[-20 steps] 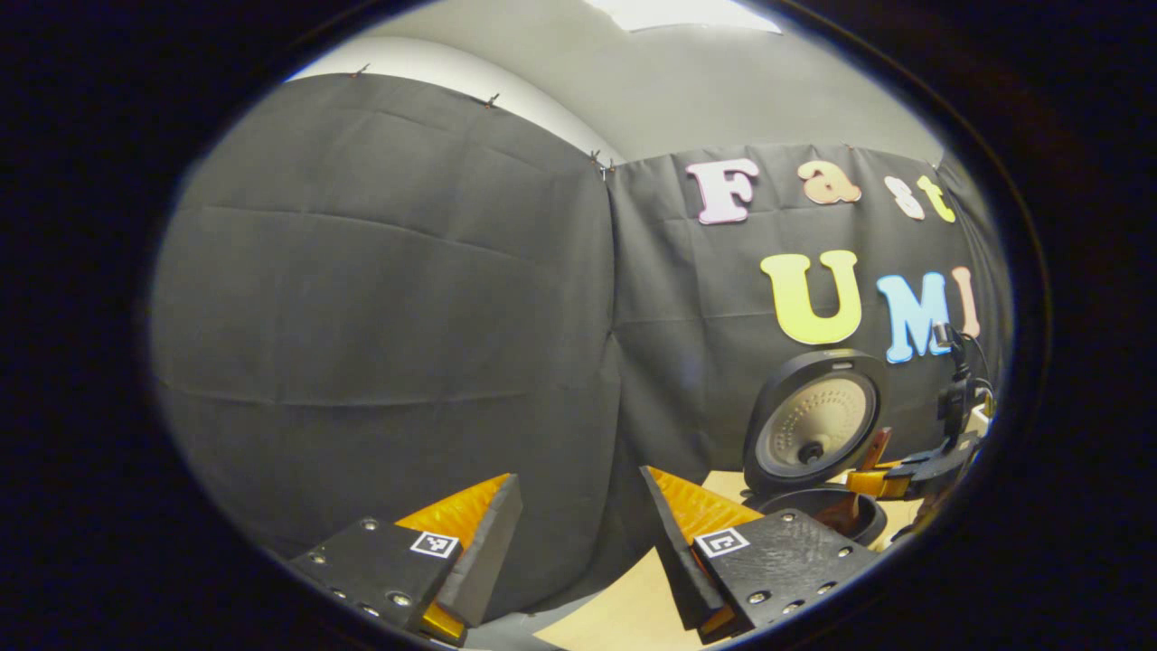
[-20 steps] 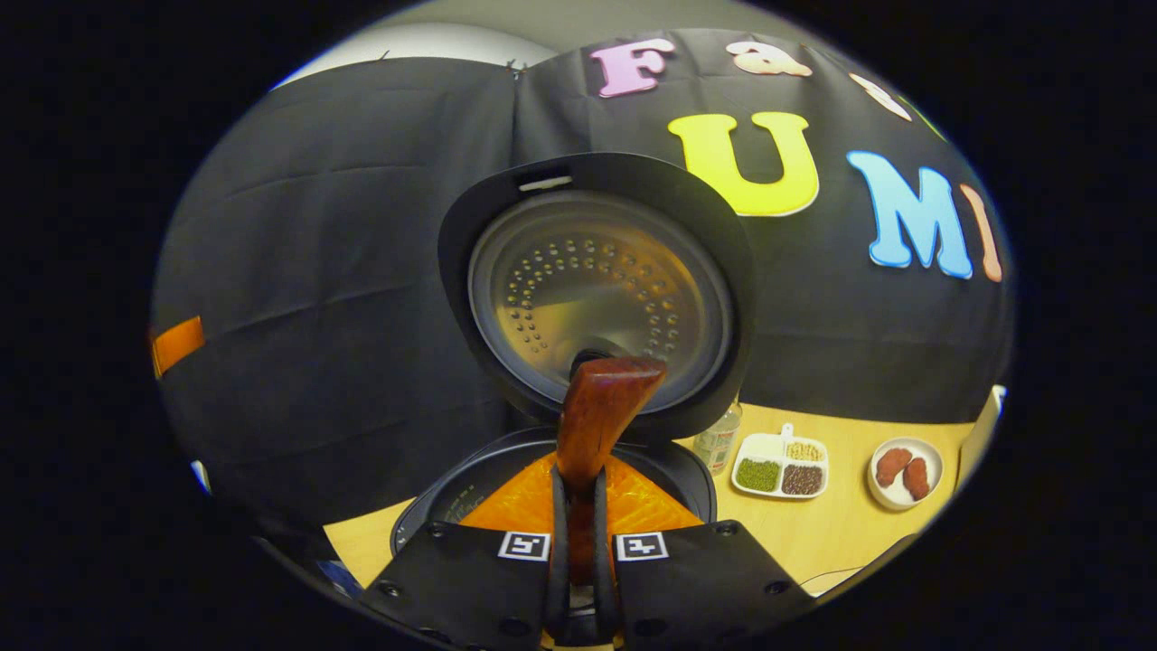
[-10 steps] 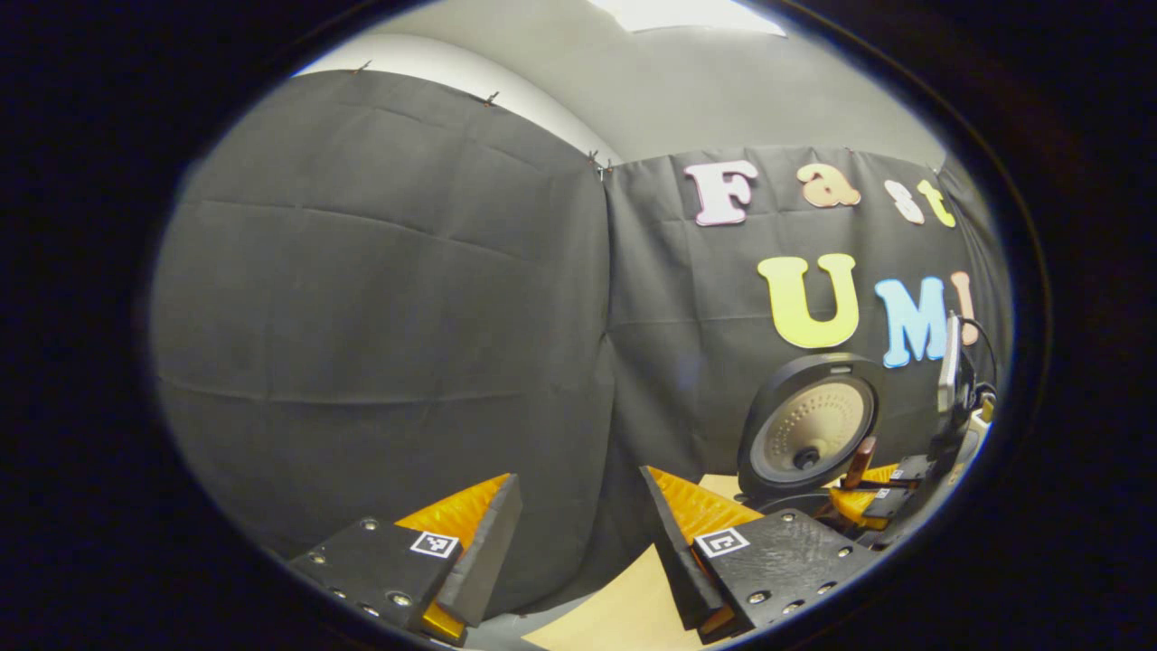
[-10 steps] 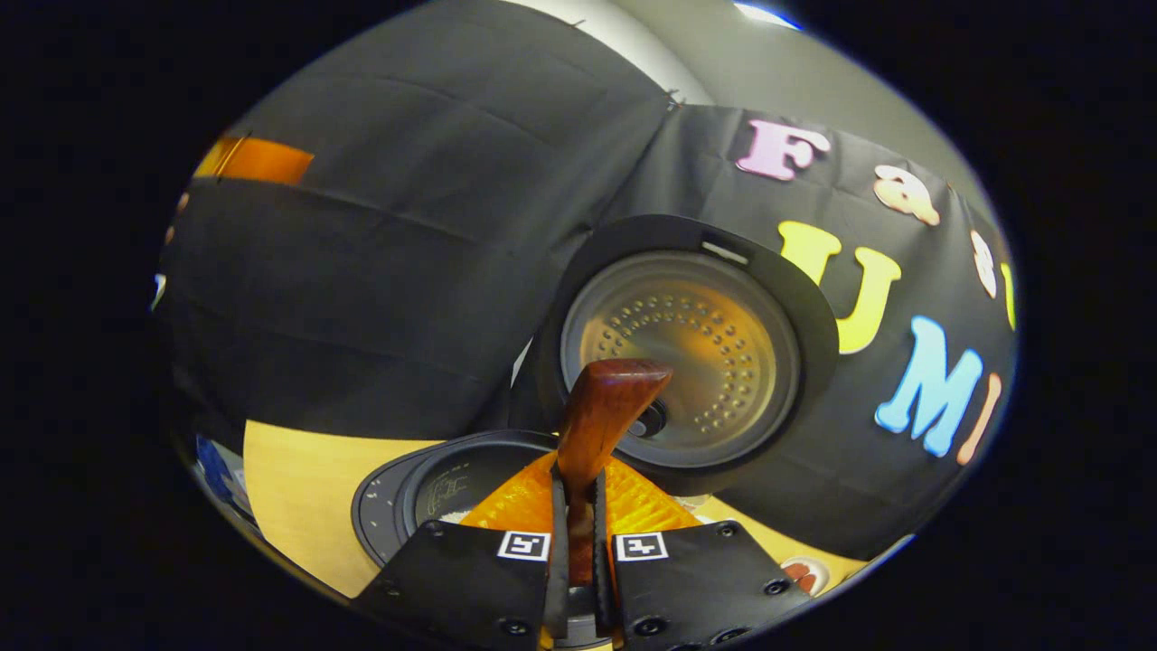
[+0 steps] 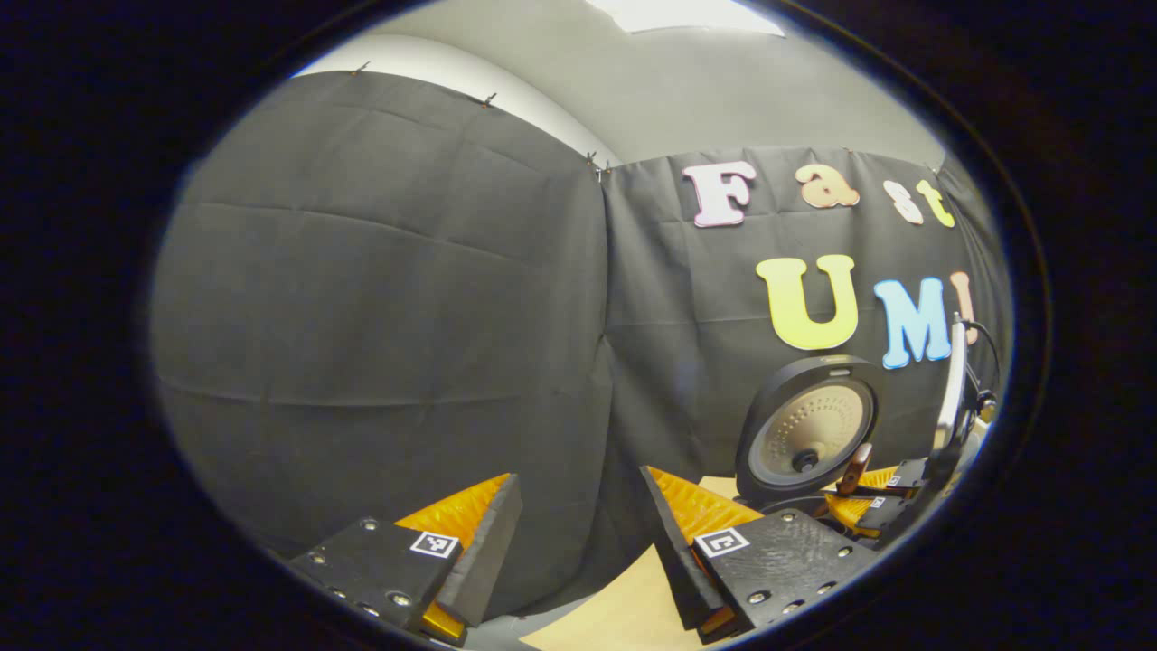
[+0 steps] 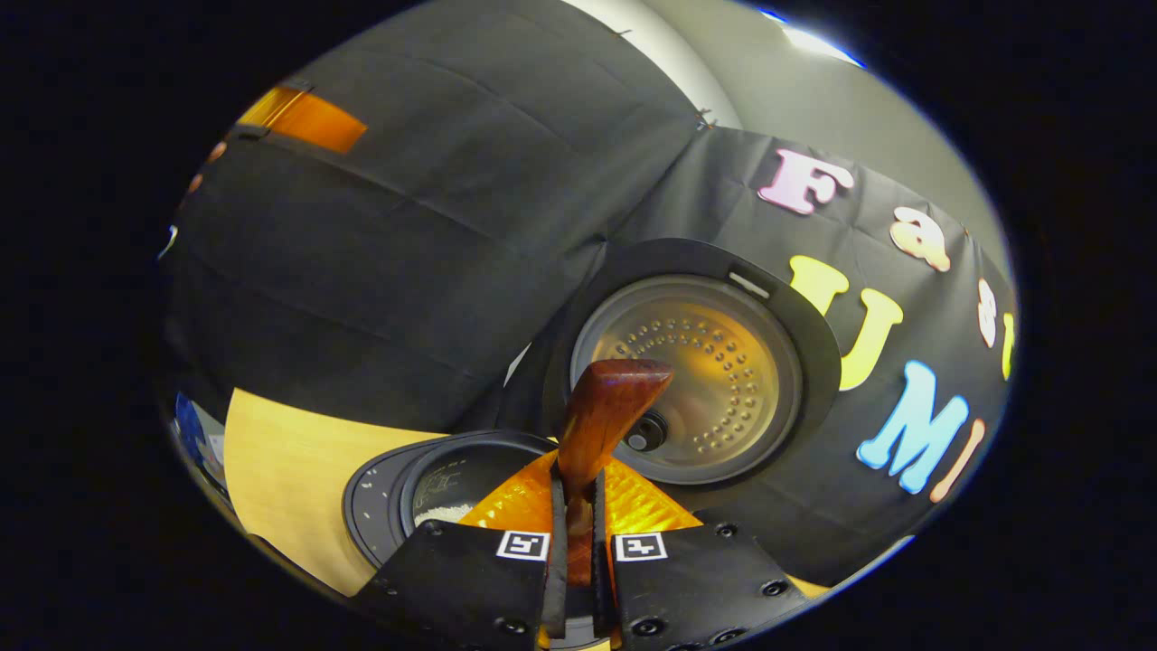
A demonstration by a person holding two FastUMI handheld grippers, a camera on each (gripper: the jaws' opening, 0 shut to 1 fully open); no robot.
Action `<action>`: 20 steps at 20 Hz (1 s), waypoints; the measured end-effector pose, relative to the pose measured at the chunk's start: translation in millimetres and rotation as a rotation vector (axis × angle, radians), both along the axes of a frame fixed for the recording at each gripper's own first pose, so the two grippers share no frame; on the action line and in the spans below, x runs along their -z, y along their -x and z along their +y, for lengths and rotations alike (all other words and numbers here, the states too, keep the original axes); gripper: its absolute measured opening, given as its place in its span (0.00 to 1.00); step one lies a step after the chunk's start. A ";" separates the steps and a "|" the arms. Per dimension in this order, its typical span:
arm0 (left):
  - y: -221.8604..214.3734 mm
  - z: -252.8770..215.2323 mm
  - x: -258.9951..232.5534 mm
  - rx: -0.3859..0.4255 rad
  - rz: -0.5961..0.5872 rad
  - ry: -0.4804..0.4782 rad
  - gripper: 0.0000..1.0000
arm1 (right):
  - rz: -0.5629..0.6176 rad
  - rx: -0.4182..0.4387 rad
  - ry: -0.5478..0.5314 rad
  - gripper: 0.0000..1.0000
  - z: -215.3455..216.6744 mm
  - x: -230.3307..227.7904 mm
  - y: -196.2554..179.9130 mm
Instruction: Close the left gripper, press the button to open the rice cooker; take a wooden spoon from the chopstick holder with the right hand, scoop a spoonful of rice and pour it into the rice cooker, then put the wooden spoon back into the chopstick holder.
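Note:
My right gripper [image 6: 575,533] is shut on the reddish-brown wooden spoon [image 6: 604,419], whose end sticks up in front of the camera. It hangs tilted over the black rice cooker [image 6: 389,493], whose round lid [image 6: 691,362] stands open. White rice [image 6: 443,514] lies in the pot. My left gripper [image 5: 578,533] is open with nothing between its fingers and faces the black cloth wall. In the left gripper view the rice cooker [image 5: 807,429] stands far off at the lower right, with the right gripper [image 5: 872,506] and the wooden spoon [image 5: 854,457] over it.
The light wooden table [image 6: 280,479] stretches left of the cooker, and its edge shows near my left gripper [image 5: 624,615]. Black cloth walls close in the back and the left side.
The right gripper has rolled further, tipping the spoon over the pot, and rice now shows inside. The dishes once at the right have left its view. The left gripper has stayed still.

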State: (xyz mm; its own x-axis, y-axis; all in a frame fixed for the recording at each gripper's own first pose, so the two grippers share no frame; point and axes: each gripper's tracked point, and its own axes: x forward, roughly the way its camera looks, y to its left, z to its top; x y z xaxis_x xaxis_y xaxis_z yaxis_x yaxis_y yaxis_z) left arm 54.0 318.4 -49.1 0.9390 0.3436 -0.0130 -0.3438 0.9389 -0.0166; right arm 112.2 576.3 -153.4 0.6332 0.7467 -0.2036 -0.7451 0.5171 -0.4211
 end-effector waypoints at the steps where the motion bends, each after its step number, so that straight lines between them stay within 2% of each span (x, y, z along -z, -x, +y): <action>1: 0.9 -0.5 -1.0 0.001 -0.002 -0.002 0.78 | 0.039 0.015 -0.024 0.10 -1.4 1.3 -0.4; 2: 0.3 -1.4 -2.6 0.001 -0.002 -0.003 0.78 | 0.082 0.031 -0.051 0.13 -3.0 -0.3 0.2; 9: 3.1 -10.8 -7.5 0.016 -0.004 -0.017 0.78 | 0.446 0.157 -0.279 0.13 -23.4 1.9 -15.9; 15: 2.1 -20.2 -12.8 0.036 -0.005 -0.028 0.78 | 0.627 0.201 -0.421 0.13 -32.7 -4.1 -16.2; 20: 0.4 -31.2 -16.7 0.053 -0.013 -0.028 0.78 | 0.760 0.229 -0.594 0.13 -46.1 -25.3 -27.5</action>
